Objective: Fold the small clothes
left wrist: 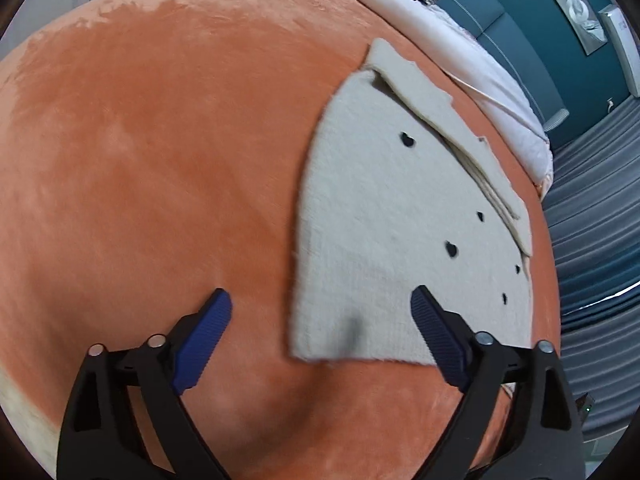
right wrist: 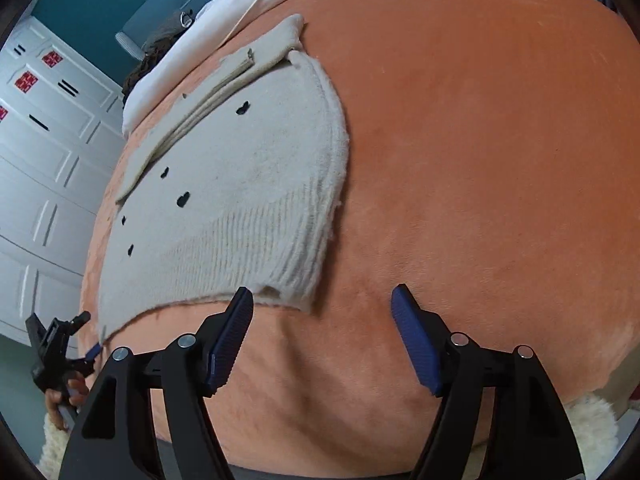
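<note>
A cream knitted garment (left wrist: pixel 380 208) dotted with small black marks lies flat on the orange plush blanket (left wrist: pixel 160 160), a sleeve (left wrist: pixel 420 96) folded across its far side. My left gripper (left wrist: pixel 320 294) hovers open over the garment's near left corner, with nothing between the blue pads (left wrist: pixel 204 344). In the right wrist view the same garment (right wrist: pixel 240 200) fills the left half. My right gripper (right wrist: pixel 322 293) stands open just beyond its near right corner, over the bare blanket (right wrist: pixel 480 160). A hand (right wrist: pixel 66 396) holds the left gripper (right wrist: pixel 89 334) at the lower left.
White bedding (left wrist: pixel 460 60) is bunched along the blanket's far edge against a teal wall (left wrist: pixel 512 12). Grey curtains (left wrist: pixel 592 220) hang past the bed's right side. White cupboard doors (right wrist: pixel 48 160) stand to the left, and a fluffy cream rug (right wrist: pixel 588 420) lies below the bed.
</note>
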The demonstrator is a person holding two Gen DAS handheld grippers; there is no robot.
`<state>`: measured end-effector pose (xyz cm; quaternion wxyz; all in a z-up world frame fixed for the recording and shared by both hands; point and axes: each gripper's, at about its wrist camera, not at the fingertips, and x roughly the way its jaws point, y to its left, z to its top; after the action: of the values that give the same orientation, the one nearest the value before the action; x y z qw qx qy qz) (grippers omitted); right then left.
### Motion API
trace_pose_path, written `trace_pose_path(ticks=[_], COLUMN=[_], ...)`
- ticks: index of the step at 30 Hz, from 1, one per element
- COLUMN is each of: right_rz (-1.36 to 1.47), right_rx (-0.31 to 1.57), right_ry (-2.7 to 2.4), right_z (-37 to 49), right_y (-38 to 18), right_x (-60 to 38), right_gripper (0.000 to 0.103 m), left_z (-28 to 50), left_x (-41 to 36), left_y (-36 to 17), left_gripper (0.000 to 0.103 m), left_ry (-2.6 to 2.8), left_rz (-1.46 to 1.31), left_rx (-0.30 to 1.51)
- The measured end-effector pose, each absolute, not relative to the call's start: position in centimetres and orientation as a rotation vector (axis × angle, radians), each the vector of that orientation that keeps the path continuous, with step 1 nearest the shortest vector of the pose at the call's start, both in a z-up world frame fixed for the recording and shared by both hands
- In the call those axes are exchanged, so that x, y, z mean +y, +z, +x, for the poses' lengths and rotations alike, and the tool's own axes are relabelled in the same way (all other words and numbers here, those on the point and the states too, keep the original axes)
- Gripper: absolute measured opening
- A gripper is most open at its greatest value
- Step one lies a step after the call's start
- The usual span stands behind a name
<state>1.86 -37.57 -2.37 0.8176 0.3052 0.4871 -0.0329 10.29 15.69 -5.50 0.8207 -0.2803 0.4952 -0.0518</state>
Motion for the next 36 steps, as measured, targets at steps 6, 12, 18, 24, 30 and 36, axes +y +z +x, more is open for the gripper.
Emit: trace_pose_path(ticks=[6,12,18,24,30,36], right_rz=[0.758,0.852,0.735,0.575,0.388,0.408], right_rx=[0.988,0.959,0.914,1.071,1.361,1.231], right_ry=[-0.010,-0.052,0.009,0.100,0.267,0.329], right_z=[6.9,8.2,3.0,-5.5,-16.0,-17.8], right_y=[-2.9,-1.6,4.0,6.3,6.7,12.5], right_x=[-34.3,-35.1,-35.7,-34.5,-31.8,-33.6], right_gripper=[0.072,0.009,0.006,0.006,0.006,0.006], left_z=[12.9,13.6,8.5,-0.9,-12.5,-12.9], left_x=[12.2,13.6,15.7,16.0,17.4,18.1], left_y=[-6.2,-4.2,0.4,1.6,2.1,9.2], left_gripper=[0.079,0.008,0.006,0.006,0.006,0.006], left_ry=[-0.142,-0.168,-0.228,-0.287,-0.307,-0.338], left_rz=[-0.619,-0.675,-0.633,-0.495,-0.394,-0.462], left_rx=[1.105,1.142,1.096,1.209,1.399,1.233])
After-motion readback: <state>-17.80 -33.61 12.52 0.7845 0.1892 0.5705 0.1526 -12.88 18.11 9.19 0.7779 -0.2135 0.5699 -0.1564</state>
